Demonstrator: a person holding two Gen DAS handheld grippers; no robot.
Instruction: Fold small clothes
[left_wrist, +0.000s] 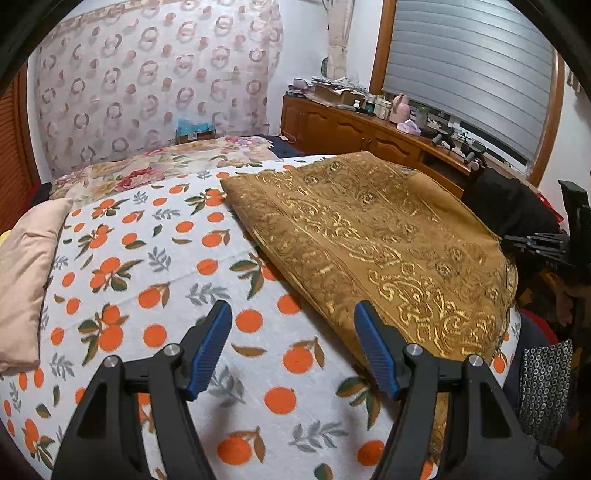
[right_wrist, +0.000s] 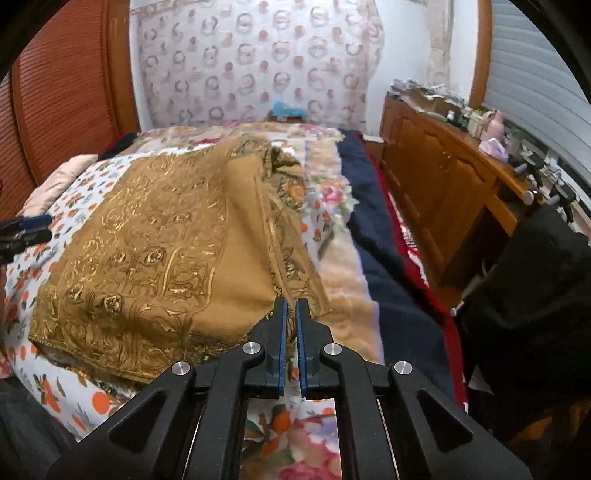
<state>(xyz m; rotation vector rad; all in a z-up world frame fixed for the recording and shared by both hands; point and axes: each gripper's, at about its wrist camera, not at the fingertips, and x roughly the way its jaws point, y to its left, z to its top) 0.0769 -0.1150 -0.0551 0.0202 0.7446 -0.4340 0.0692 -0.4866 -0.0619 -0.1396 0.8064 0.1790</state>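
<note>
Right wrist: right gripper (right_wrist: 291, 308) closed beside mustard cloth's (right_wrist: 155, 266) near corner.

Soft, even indoor light, faint shadows; fisheye edges bow and darken, and the right view's far side smears slightly.

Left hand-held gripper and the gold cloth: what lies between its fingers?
Left wrist view: only the orange-print sheet lies between the left hand-held gripper fingers; the gold cloth sits beside its right finger.

Mustard cloth (left_wrist: 373, 236) (gold scrollwork).
</note>
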